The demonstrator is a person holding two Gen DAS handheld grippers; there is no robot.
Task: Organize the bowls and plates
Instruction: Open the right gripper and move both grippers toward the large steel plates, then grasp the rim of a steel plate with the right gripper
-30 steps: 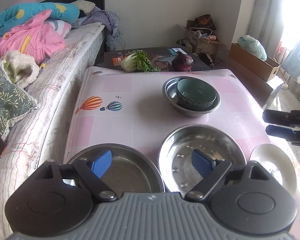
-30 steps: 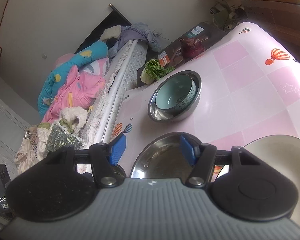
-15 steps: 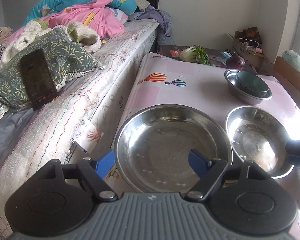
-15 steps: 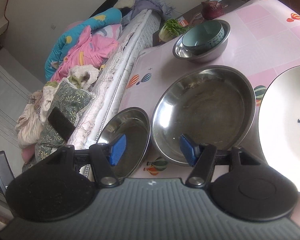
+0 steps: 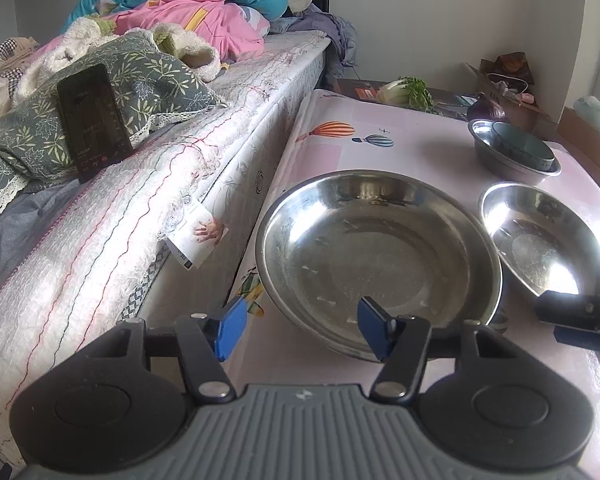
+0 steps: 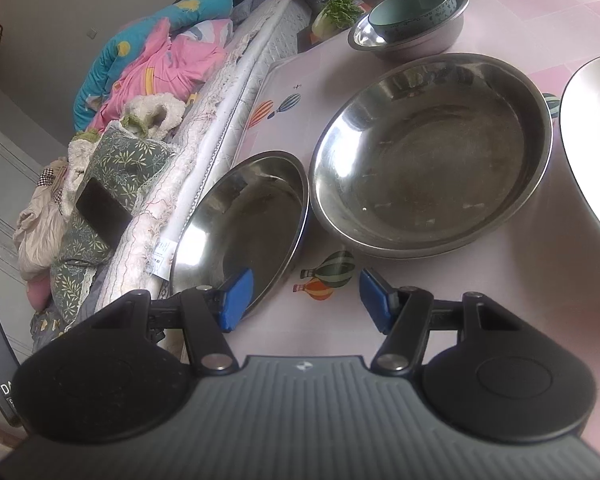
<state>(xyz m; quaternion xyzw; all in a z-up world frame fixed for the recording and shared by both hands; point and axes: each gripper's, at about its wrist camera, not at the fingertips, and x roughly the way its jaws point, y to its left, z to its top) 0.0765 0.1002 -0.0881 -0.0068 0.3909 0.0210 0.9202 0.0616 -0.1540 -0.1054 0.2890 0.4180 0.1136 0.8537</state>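
Observation:
Two steel plates sit side by side near the front of the pink table (image 5: 400,148). The left steel plate (image 5: 376,256) shows in the right wrist view (image 6: 240,228) too. The right steel plate (image 5: 540,240) also shows there (image 6: 428,152). My left gripper (image 5: 304,328) is open, straddling the left plate's near-left rim. My right gripper (image 6: 306,298) is open, low over the table between the two plates. A teal bowl (image 6: 412,10) sits inside a steel bowl (image 6: 412,40) farther back. A white plate (image 6: 592,132) lies at the right.
A bed (image 5: 120,208) with a pillow, a black phone (image 5: 92,120) and heaped clothes runs along the table's left edge. Greens (image 5: 408,92) and a red onion (image 5: 486,110) lie beyond the table's far end. Cardboard boxes (image 5: 512,92) stand by the wall.
My left gripper swung left and came down at the left plate's near rim. My right gripper dropped and pulled back toward the table's front, between the two steel plates.

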